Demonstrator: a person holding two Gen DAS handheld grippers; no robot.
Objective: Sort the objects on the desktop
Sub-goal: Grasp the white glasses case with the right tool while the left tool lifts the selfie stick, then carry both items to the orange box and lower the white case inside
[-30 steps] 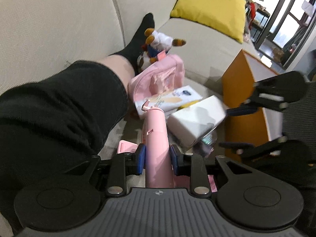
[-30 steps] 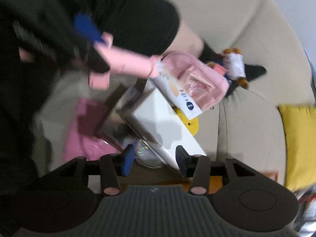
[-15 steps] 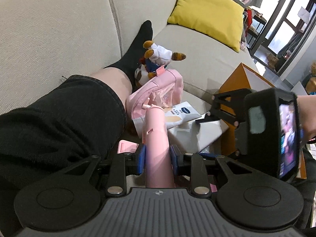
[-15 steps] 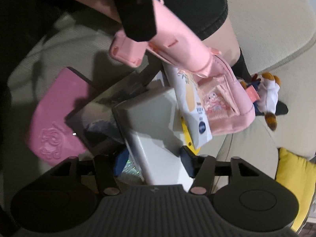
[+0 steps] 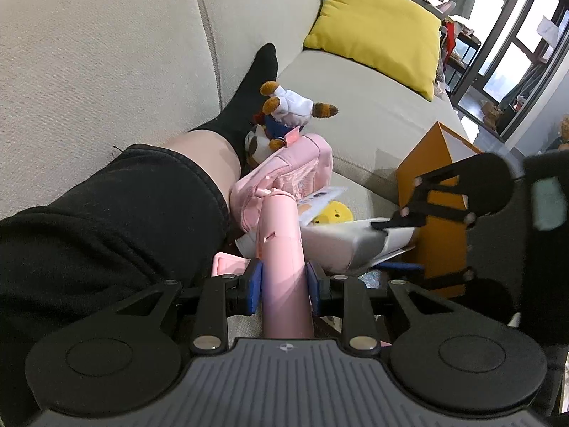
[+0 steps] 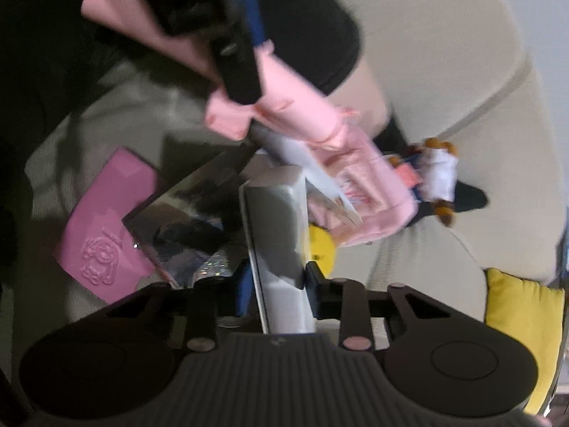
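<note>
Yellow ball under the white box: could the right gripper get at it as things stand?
Probably not. The right gripper is shut on the white box, and the yellow ball sits partly tucked beneath that box and the pink bag.

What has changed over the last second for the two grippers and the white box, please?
The right gripper moved in and closed on the white box, tipping it up on edge. The left gripper stayed shut on the pink tube; the pink bag did not move.
</note>
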